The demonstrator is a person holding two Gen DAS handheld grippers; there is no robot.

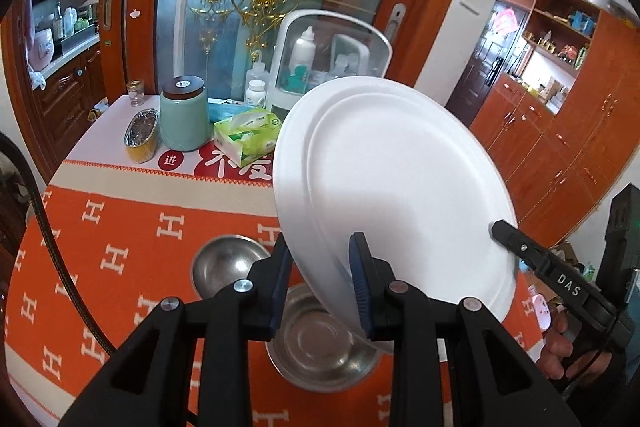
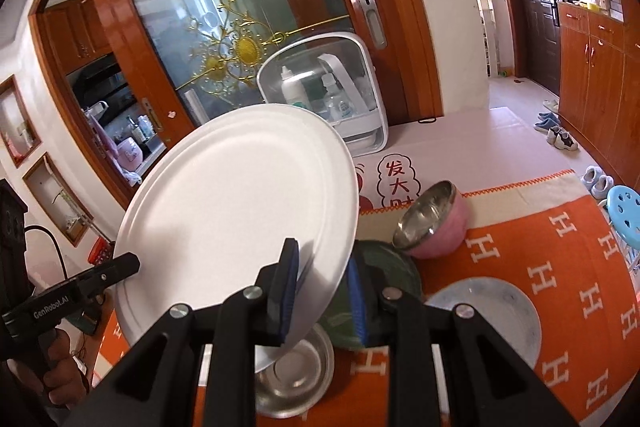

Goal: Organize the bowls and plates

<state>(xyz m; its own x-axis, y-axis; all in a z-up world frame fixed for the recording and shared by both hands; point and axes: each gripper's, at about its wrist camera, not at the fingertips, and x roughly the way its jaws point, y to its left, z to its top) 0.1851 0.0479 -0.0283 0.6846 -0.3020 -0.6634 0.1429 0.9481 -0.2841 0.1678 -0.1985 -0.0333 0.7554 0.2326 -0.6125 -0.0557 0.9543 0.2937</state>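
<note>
The table [image 1: 120, 219], draped in an orange cloth with white H marks, is the landmark for everything here. Above its near edge a large white foam plate [image 1: 396, 187] hangs tilted in the air, off the cloth, gripped on two sides. The left gripper [image 1: 324, 283] is clenched on the plate's lower rim, one blue pad in front of the rim and one behind. The right gripper [image 2: 320, 291] grasps the opposite rim the same way, its blue pads pressed on either face.

At the table's far edge stands a white storage case [image 1: 332, 59] with a clear front and bottles inside. Near the table's right side lies a pale blue plate [image 2: 496, 311], flat on the cloth, with a dark green plate [image 2: 384, 267] just beside it, partly hidden by the right gripper. Beneath the lifted plate sit two steel bowls [image 1: 228, 259], close together on the cloth. A pink bowl [image 2: 436, 223] with a steel lining rests tipped on its side beyond the green plate. On the table's far left are a celadon jar [image 1: 184, 115] and a green tissue pack [image 1: 248, 135].
</note>
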